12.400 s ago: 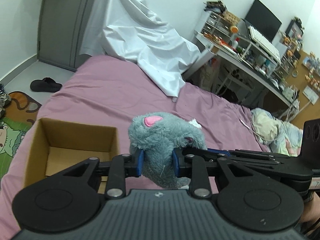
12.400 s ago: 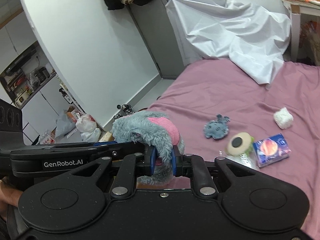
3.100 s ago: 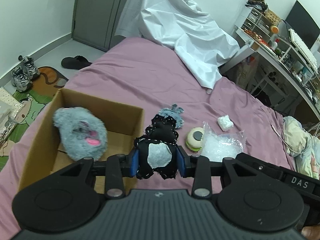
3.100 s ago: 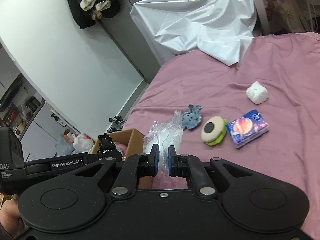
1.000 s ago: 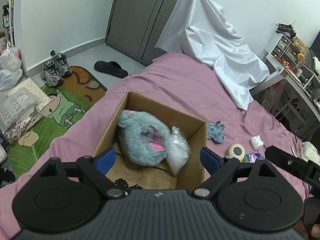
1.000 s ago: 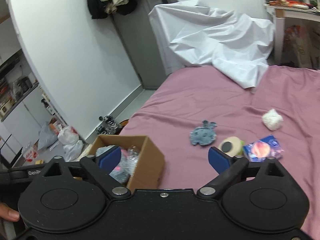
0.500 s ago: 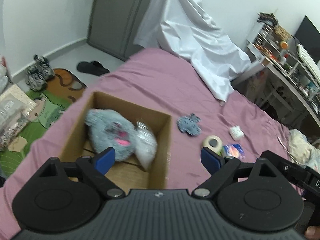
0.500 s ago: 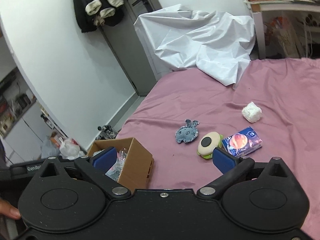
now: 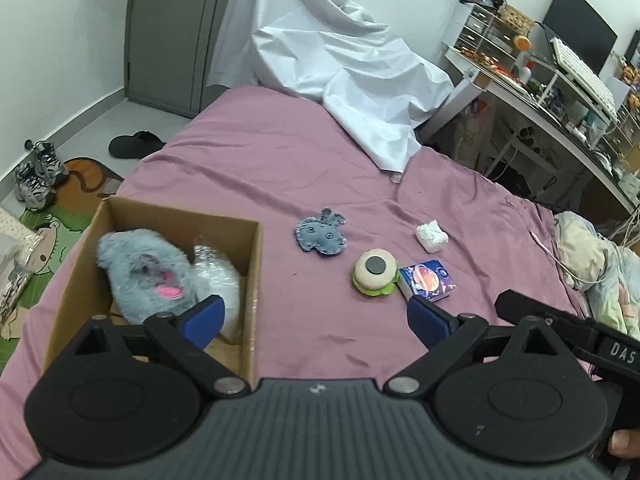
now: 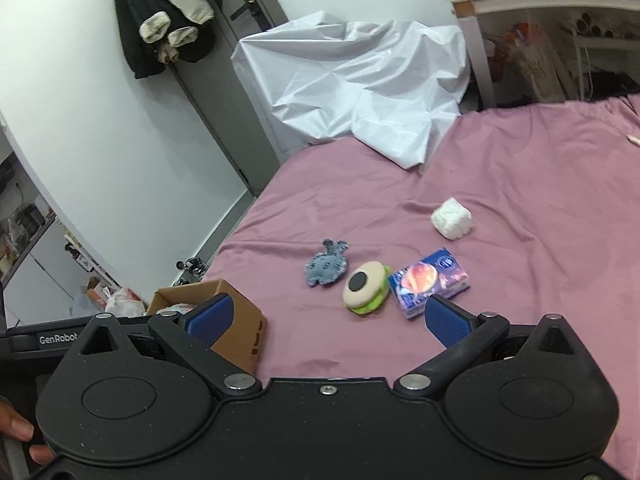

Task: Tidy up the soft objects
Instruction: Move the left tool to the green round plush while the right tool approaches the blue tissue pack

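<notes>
Cardboard box (image 9: 256,280), lower left: grey plush (image 9: 148,276) and plastic bag (image 9: 218,276) inside. Centre of bed (image 9: 280,152): tissue pack (image 9: 427,280), burger toy (image 9: 375,272), denim patch (image 9: 321,233), white wad (image 9: 431,235) still out. Left gripper (image 9: 314,318) and right gripper (image 10: 326,320): fingers spread, empty.

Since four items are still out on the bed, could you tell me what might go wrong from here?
The burger toy touches the tissue pack; an open right claw could catch both. The flat blue plush may be hard to pinch without grabbing sheet. The cardboard box sits near the bed's edge; a nudge might tip it.
</notes>
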